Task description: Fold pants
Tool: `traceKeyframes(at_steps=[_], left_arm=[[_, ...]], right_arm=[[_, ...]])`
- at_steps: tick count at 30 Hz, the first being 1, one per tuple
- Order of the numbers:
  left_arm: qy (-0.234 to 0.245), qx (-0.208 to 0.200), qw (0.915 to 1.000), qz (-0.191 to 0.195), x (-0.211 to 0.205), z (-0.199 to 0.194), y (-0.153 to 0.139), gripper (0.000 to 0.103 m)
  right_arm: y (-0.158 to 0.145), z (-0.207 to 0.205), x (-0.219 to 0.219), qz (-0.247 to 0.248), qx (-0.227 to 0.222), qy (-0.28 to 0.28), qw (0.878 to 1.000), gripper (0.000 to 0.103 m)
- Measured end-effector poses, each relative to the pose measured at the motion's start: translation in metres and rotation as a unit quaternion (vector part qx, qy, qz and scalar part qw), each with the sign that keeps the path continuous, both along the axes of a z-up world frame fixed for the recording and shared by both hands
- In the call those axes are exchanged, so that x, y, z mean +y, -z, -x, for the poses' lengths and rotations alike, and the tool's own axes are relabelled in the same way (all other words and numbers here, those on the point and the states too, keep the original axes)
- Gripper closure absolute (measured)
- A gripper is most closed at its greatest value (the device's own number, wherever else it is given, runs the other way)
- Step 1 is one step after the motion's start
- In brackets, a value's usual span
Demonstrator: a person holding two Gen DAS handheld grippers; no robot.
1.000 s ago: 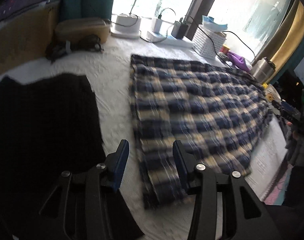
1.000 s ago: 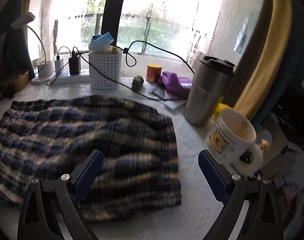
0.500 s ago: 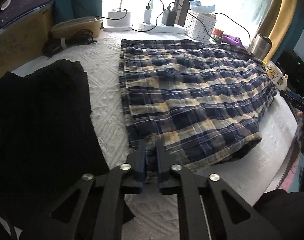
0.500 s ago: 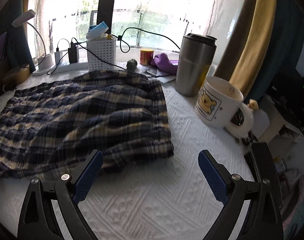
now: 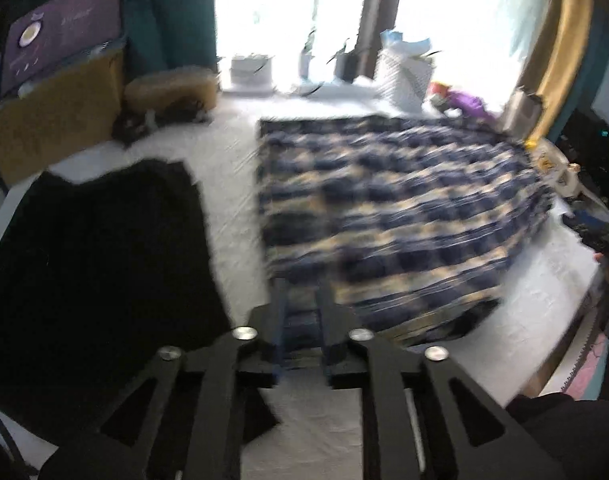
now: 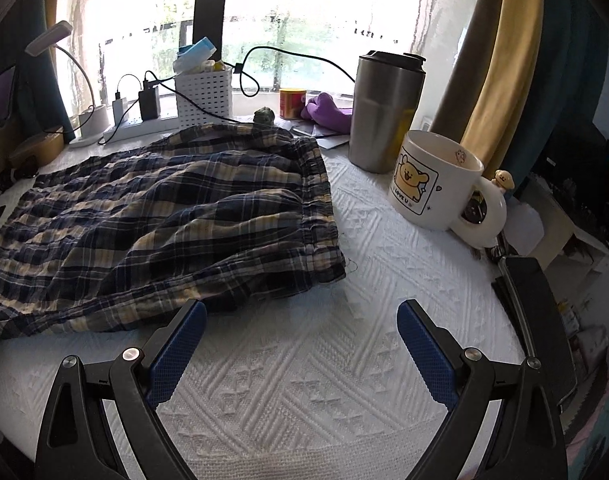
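The blue and cream plaid pants (image 5: 388,216) lie spread on the white textured cloth (image 6: 304,380). My left gripper (image 5: 302,300) is shut on the pants' near corner, with plaid cloth between the fingers; this view is blurred. The pants also show in the right wrist view (image 6: 156,216), with the elastic waistband (image 6: 318,200) at their right end. My right gripper (image 6: 300,336) is open and empty, above the white cloth just in front of the pants' near edge.
A black garment (image 5: 92,256) lies left of the pants. A bear mug (image 6: 436,184) and a steel tumbler (image 6: 386,112) stand right of the waistband. A white basket (image 6: 204,92), chargers and cables line the window sill. The table's right edge (image 6: 520,304) is close.
My left gripper closed on the pants' near corner and has since lifted and pulled it, blurring the view. My right gripper stayed open and drew back from the pants.
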State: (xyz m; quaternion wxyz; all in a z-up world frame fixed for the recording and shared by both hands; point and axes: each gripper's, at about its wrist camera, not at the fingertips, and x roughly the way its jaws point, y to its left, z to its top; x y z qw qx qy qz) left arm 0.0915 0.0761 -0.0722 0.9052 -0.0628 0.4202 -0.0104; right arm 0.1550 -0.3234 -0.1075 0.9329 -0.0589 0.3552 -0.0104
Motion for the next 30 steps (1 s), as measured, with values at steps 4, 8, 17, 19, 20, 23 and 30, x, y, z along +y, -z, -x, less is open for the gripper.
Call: traceKeyframes(at_steps=[4,8,17,19,20,23,30], left_arm=[[0.059,-0.020,0.9981,0.000,-0.040,-0.002,-0.010,0.063],[0.115,-0.018,0.9931,0.008,-0.078,-0.006,-0.006,0.063],[0.213,-0.016,0.9733,-0.083,-0.150,-0.009,0.018,0.062],[0.224,-0.011,0.9681,-0.112,-0.160,-0.008,0.027,0.062],[0.222,-0.007,0.9671,-0.124,-0.163,-0.009,0.031,0.062],[0.209,0.008,0.9678,-0.140,-0.162,-0.014,0.042,0.062],[0.196,0.006,0.9735,-0.118,-0.150,-0.015,0.042,0.097]], right_arm=[[0.002,0.006,0.000,-0.005,-0.002,-0.005,1.000,0.006],[0.006,0.014,-0.005,-0.014,-0.004,-0.004,1.000,0.006],[0.017,0.034,-0.033,-0.035,-0.003,0.014,0.999,0.006],[0.020,0.038,-0.040,-0.040,-0.004,0.020,0.999,0.006],[0.021,0.040,-0.043,-0.042,-0.004,0.023,0.999,0.006],[0.023,0.046,-0.052,-0.050,-0.005,0.029,0.998,0.006],[0.025,0.058,-0.063,-0.059,-0.009,0.037,0.998,0.006]])
